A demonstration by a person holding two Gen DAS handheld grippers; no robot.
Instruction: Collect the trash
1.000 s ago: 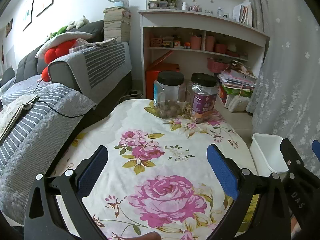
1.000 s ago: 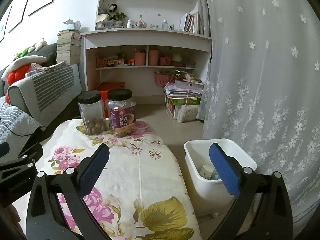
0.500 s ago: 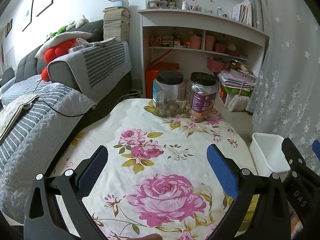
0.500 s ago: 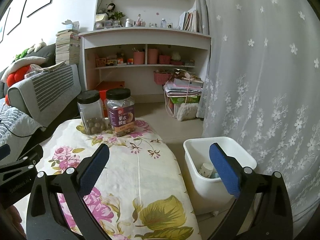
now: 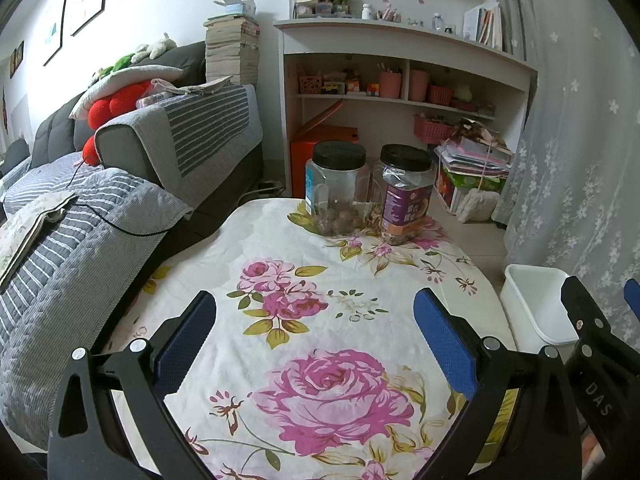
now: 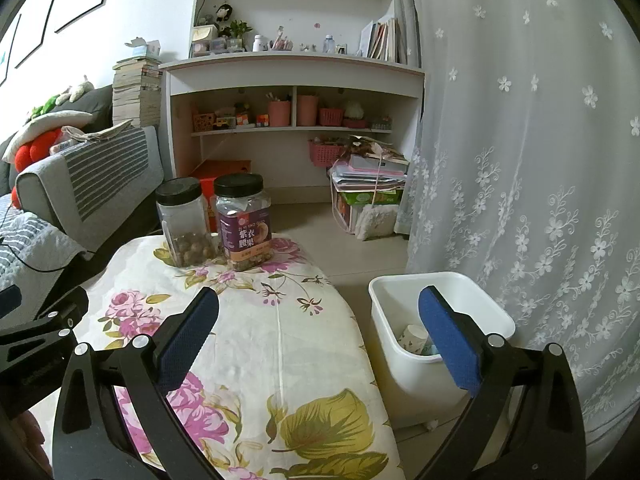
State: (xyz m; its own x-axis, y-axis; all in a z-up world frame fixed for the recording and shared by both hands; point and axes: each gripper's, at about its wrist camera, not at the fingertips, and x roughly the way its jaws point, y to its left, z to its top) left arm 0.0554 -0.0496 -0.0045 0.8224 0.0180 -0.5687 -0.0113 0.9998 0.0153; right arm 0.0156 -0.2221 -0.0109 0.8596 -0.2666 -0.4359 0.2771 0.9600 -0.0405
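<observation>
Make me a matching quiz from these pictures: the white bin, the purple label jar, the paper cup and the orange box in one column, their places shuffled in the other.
Things:
1. white bin
2. purple-label jar
3. paper cup
4. orange box

Places:
A. inside the white bin
B. on the floor behind the table, under the shelf
C. on the floor between table and curtain
D. on the flowered tablecloth, beside the clear jar

Pairs: 1-C, 2-D, 3-A, 4-B

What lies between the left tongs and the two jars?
Only bare floral tablecloth separates the left tongs from the two jars, per the left wrist view.
</observation>
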